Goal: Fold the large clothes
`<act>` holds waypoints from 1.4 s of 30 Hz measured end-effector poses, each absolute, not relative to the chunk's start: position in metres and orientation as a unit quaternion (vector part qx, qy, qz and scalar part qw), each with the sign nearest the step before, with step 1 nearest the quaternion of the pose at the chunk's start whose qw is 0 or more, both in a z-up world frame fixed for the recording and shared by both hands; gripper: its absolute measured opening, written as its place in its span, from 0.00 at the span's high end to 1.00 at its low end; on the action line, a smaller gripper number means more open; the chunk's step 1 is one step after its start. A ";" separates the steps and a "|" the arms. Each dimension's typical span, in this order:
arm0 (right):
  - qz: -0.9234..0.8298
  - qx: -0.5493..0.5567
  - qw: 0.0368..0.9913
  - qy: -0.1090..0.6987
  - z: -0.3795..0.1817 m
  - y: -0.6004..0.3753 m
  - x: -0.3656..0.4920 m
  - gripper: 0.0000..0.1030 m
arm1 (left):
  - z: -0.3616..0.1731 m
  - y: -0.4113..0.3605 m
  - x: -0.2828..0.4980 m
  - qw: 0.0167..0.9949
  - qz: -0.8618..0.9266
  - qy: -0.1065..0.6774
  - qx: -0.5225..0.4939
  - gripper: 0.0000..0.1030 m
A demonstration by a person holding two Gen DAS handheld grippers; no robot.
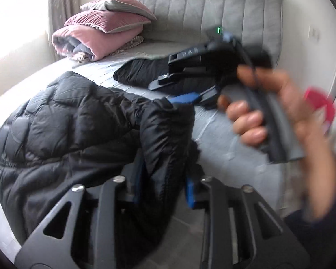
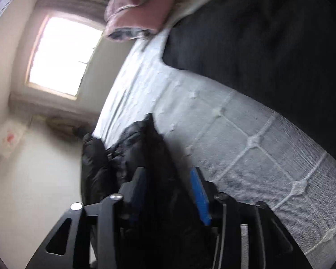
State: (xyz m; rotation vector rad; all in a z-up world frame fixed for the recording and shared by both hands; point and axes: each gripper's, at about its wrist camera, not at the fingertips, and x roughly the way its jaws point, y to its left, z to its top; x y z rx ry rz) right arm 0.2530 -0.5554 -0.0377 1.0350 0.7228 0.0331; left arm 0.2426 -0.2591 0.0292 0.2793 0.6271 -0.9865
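Observation:
A black puffer jacket [image 1: 67,123] lies bunched on the grey quilted bed [image 1: 224,134], with its near edge hanging over the side. In the left wrist view my left gripper [image 1: 164,186] is open, and a thick fold of the jacket lies between its blue pads. A hand [image 1: 268,103] holds my right gripper [image 1: 165,92] to the right of the jacket, its jaws apart and the lower blue pad at the jacket's edge. The blurred right wrist view shows my right gripper [image 2: 170,190] open, with dark jacket fabric [image 2: 127,143] between the fingers.
A second dark garment [image 1: 136,71] lies flat further up the bed, also seen as a dark garment [image 2: 268,44]. Pink folded quilts and pillows [image 1: 96,35] are stacked by the grey headboard [image 1: 201,6]. A bright window [image 2: 62,56] is beyond the bed.

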 end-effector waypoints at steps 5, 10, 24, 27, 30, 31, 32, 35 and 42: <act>0.075 0.413 0.833 0.362 -0.004 -0.514 0.269 0.38 | 0.062 -0.160 0.235 0.807 -0.520 0.272 -0.064 0.35; 0.074 0.310 0.866 0.385 0.020 -0.460 0.287 0.29 | 0.058 -0.084 0.260 0.860 -0.397 0.299 -0.116 0.35; 0.084 0.154 0.920 0.351 0.040 -0.408 0.274 0.92 | 0.015 -0.090 0.291 0.902 -0.168 0.389 -0.080 0.41; 0.059 0.179 0.913 0.361 0.025 -0.428 0.275 0.92 | 0.002 -0.102 0.300 0.895 -0.152 0.414 -0.063 0.41; 0.050 0.223 0.899 0.373 0.016 -0.444 0.276 0.92 | -0.009 -0.106 0.308 0.883 -0.161 0.435 -0.069 0.41; 0.050 0.235 0.895 0.377 0.015 -0.449 0.275 0.92 | -0.012 -0.108 0.309 0.881 -0.163 0.438 -0.071 0.40; 0.050 0.247 0.888 0.384 0.006 -0.453 0.280 0.91 | -0.012 -0.111 0.313 0.880 -0.165 0.439 -0.074 0.40; 0.049 0.266 0.875 0.401 -0.012 -0.459 0.287 0.84 | -0.016 -0.109 0.313 0.879 -0.165 0.440 -0.076 0.40; 0.039 0.272 0.868 0.415 -0.025 -0.463 0.292 0.61 | -0.024 -0.104 0.323 0.874 -0.165 0.449 -0.079 0.32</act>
